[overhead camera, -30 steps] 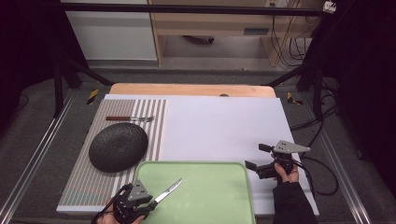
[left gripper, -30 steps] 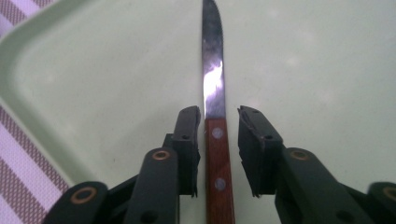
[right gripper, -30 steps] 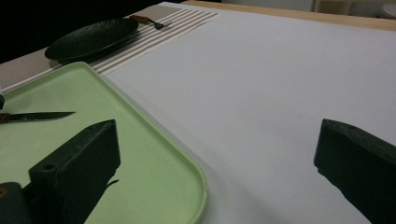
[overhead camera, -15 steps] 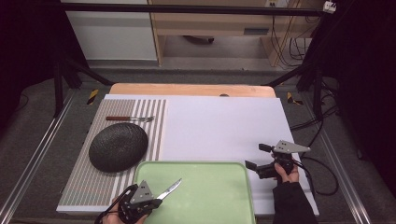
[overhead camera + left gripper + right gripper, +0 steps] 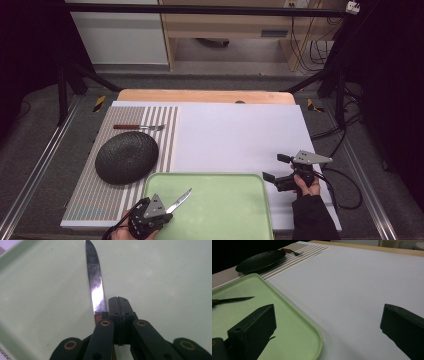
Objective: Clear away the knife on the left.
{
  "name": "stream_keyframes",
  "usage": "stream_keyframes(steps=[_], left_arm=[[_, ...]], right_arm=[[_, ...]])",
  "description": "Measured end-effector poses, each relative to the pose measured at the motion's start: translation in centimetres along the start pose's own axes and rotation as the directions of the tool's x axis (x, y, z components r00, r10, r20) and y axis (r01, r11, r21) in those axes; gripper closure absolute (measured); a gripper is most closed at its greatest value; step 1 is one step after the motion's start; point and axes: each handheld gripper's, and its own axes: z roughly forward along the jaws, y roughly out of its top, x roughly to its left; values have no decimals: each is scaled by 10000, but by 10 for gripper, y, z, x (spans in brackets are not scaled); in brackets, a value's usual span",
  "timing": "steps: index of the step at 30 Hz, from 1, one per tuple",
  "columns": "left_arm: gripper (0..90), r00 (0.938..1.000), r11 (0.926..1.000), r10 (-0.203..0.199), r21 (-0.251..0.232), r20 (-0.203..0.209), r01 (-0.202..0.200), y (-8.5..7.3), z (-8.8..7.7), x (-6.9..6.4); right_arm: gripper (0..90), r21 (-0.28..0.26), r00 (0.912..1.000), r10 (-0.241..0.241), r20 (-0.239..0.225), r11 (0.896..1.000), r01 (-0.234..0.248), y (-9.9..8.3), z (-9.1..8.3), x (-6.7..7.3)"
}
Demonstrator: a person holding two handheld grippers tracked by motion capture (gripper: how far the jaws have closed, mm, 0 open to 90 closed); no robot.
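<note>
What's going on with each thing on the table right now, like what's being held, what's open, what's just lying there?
Left gripper: shut on the knife's handle.
Knife: held, blade over the green tray.
Green tray: flat on the table, nothing lying in it.
Right gripper: open, holding nothing.
Black plate: lying on the striped mat.
Fork: lying on the mat beyond the plate.

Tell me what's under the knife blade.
The green tray lies under the knife, which the left claw holds by the handle. Whether the blade touches the tray is unclear; the handle is mostly covered by the claw.
</note>
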Motion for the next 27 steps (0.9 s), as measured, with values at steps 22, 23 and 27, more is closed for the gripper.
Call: stream_keyframes(steps=[22,23,27], left_arm=[[898,9957,9970,-755,130,-538,764,-8,-8,15],[897,9950,9964,-827,142,-564,836,-10,-10,16],[898,9941,9957,-905,161,-592,916,-11,-11,18]], right_arm=[[7,18,10000,8,1,10000,-8,0,0,0],[7,15,10000,3,6,10000,-3,0,0,0],[7,13,10000,2,0,10000,-2,0,0,0]])
